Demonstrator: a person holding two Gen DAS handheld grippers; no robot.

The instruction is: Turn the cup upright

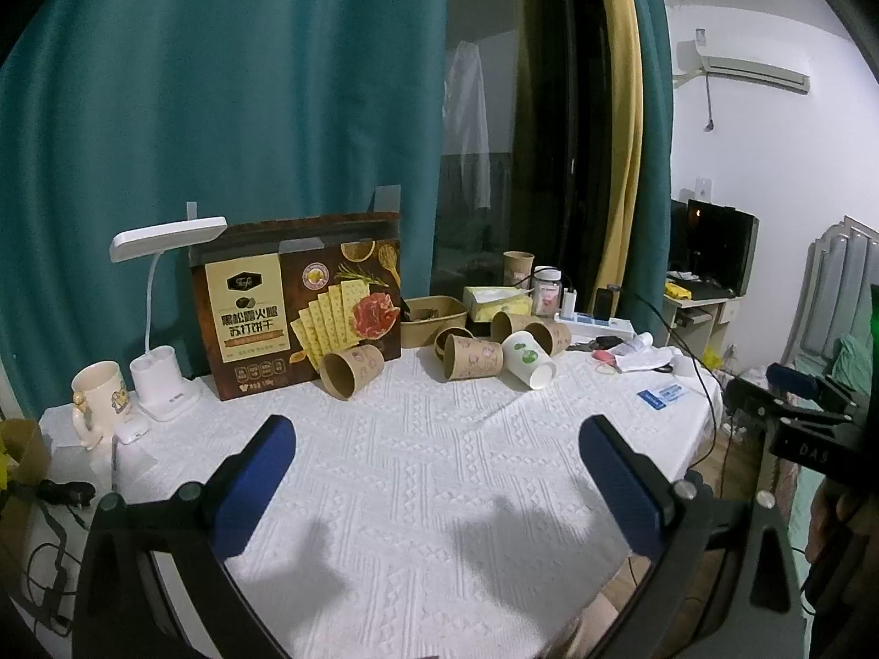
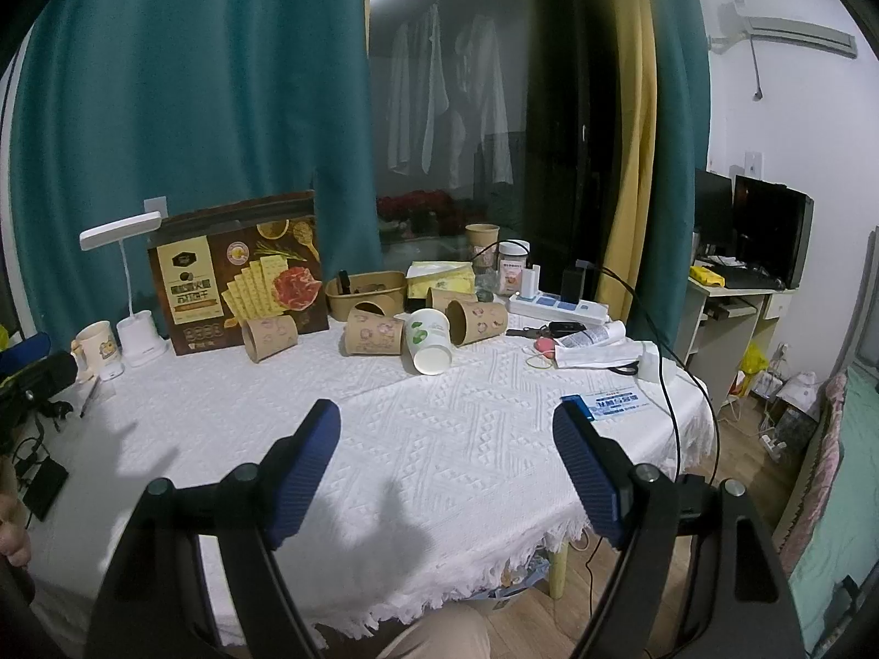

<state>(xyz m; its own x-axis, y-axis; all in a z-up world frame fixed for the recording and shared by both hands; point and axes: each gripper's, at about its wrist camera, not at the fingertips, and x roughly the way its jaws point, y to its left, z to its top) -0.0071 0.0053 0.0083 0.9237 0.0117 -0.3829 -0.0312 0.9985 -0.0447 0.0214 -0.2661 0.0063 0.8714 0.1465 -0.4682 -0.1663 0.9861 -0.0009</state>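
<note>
The teal curtain (image 1: 220, 110) fills the back, and below it the surface (image 1: 417, 467), under a white woven cloth, carries everything. The cracker box (image 1: 299, 296) stands upright at the rear left, beside the white desk lamp (image 1: 165, 340) and a cream mug (image 1: 99, 392). Both grippers hover over bare cloth at the near edge: the left gripper (image 1: 437, 439) has its blue pads spread wide with nothing between them, and the right gripper (image 2: 445, 428) is likewise released, clasping nothing. Now the cups, all well apart from both grippers: brown paper cups (image 1: 472, 357) lie tipped on their sides in a cluster mid-surface, one (image 1: 351, 370) resting just before the box. The white cup (image 2: 431, 343) (green print) lies on its side too, mouth toward us, touching a brown one.
</note>
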